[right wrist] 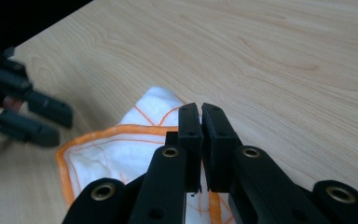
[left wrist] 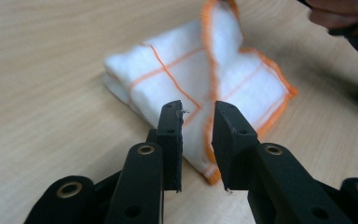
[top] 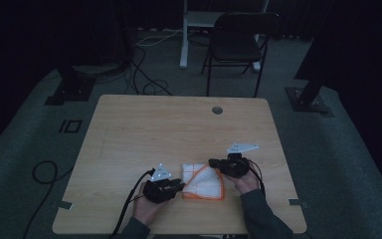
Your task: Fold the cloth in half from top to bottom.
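Two grippers flank one folded cloth [top: 204, 182] — white, with orange hem and orange grid lines — lying on the near half of the wooden table [top: 179, 129], between the person's hands. The left gripper [top: 178, 186] sits at the cloth's left edge, the right gripper [top: 214, 163] at its far right corner, so both are about equally close; neither has to travel to reach it.

In the left gripper view, the left gripper [left wrist: 198, 119] has its jaws narrowly parted, and the cloth's [left wrist: 186, 84] orange-hemmed near edge runs into the gap between them. The pads do not look pressed onto the fabric. One hemmed layer rises from this edge, up and away toward the other hand.

In the right gripper view, the right gripper [right wrist: 200, 121] has its jaws drawn almost together with just a slit left. The cloth [right wrist: 116, 149] lies below and to the left of them, its orange hem passing under the jaws — whether a layer is pinched there I cannot tell.

My judgement: the coming move hinges on the left-hand edge, which already sits between the left jaws.
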Demonstrator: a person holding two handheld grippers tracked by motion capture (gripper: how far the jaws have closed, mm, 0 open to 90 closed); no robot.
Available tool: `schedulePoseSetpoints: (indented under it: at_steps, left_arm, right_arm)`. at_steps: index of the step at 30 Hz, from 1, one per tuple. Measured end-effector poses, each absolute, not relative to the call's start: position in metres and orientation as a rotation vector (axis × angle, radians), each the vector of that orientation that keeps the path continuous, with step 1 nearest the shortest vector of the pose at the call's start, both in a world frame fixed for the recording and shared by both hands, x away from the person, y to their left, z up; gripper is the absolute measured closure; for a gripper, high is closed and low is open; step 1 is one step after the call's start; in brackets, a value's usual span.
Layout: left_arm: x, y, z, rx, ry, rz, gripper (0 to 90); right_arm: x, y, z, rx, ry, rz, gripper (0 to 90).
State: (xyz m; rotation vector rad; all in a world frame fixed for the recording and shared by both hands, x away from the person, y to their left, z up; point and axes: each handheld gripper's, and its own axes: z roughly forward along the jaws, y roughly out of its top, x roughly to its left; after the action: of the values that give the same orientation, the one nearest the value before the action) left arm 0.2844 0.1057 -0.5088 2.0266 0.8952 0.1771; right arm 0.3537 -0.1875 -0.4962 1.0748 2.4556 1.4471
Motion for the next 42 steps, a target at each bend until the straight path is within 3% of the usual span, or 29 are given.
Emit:
schedulePoseSetpoints:
  at_steps: [8, 15, 24, 42]
  left_arm:
    - [0.301, 0.094, -0.512, 2.032, 0.906, 0.175, 73.2]
    - [0.298, 0.076, -0.524, 2.094, 0.873, 0.138, 73.0]
    - [0.291, 0.072, -0.53, 2.112, 0.852, 0.124, 72.4]
    - [0.312, 0.124, -0.52, 2.007, 0.975, 0.302, 70.6]
  right_arm:
    - [0.336, -0.202, -0.492, 1.059, 2.449, 1.473, 84.5]
    - [0.329, -0.212, -0.486, 1.053, 2.393, 1.535, 70.8]
    - [0.329, -0.215, -0.493, 1.08, 2.387, 1.521, 69.3]
    - [0.322, -0.236, -0.515, 1.193, 2.315, 1.331, 58.3]
